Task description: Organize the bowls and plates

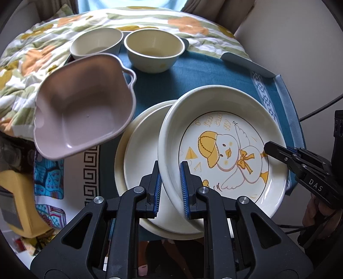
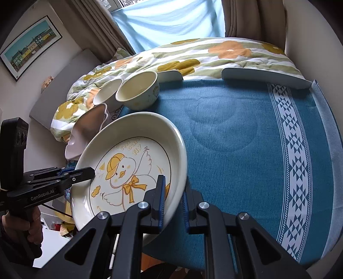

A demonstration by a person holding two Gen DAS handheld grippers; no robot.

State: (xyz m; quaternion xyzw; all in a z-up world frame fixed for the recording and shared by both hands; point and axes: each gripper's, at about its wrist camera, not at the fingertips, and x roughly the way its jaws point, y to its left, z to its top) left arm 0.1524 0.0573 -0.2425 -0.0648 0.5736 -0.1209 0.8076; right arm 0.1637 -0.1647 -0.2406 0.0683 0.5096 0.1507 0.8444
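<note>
Soft daylight pours through the curtained window [image 2: 169, 19]; both views are sharp, with fisheye bending and dark corners.

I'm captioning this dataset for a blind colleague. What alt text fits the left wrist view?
Both hand-held grippers clamp opposite rims of a cream duck-print plate, the left hand-held gripper in the foreground, the right hand-held gripper reaching in from the right edge. The plate overlaps a plain cream plate on the blue tablecloth; a pink bowl and two cream bowls are behind.

Two plates are showing, the duck plate [image 1: 225, 154] and a plain plate [image 1: 141, 154], perhaps stacked on another; two round bowls [image 1: 154, 51] [image 1: 96, 44] and one pink square bowl [image 1: 83, 111] are sitting nearby.
</note>
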